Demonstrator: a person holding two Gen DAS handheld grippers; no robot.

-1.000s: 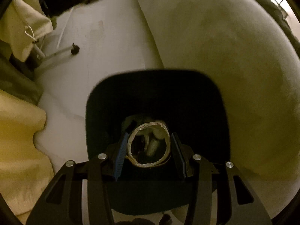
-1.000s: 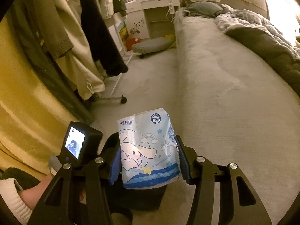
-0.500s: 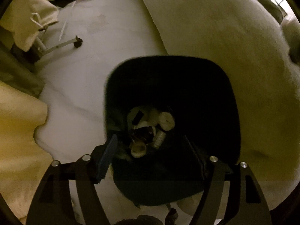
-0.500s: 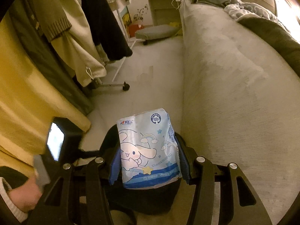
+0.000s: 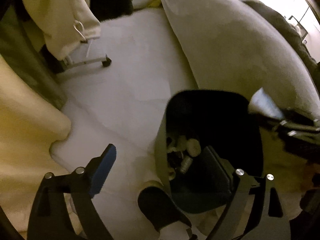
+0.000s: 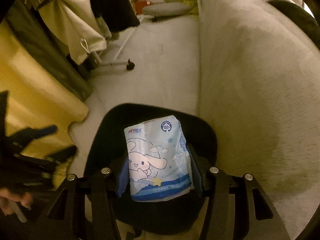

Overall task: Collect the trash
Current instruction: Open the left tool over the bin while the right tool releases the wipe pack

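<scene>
The right gripper (image 6: 159,177) points down and forward over the dark trash bin (image 6: 104,132), which stands on the pale floor (image 6: 166,64) just beside the long grey bed (image 6: 260,76). Its two fingers press from both sides on a light blue tissue pack (image 6: 158,160) with a cartoon dog printed on it. The pack stands upright between the blue pads (image 6: 122,177) and hangs above the open mouth of the bin.

The left gripper (image 5: 162,170) is tilted down toward the floor at the left side of the bin. Its fingers are spread wide and hold nothing; the left finger with the blue pad (image 5: 104,167) is over the bare floor, and the right finger reaches over the bin opening. Inside the bin lie several pieces of trash (image 5: 184,150), among them pale round things. In the left wrist view the tissue pack shows blurred at the far right rim of the bin. A rolling clothes rack (image 6: 118,65) with hanging coats stands further back on the left.
</scene>
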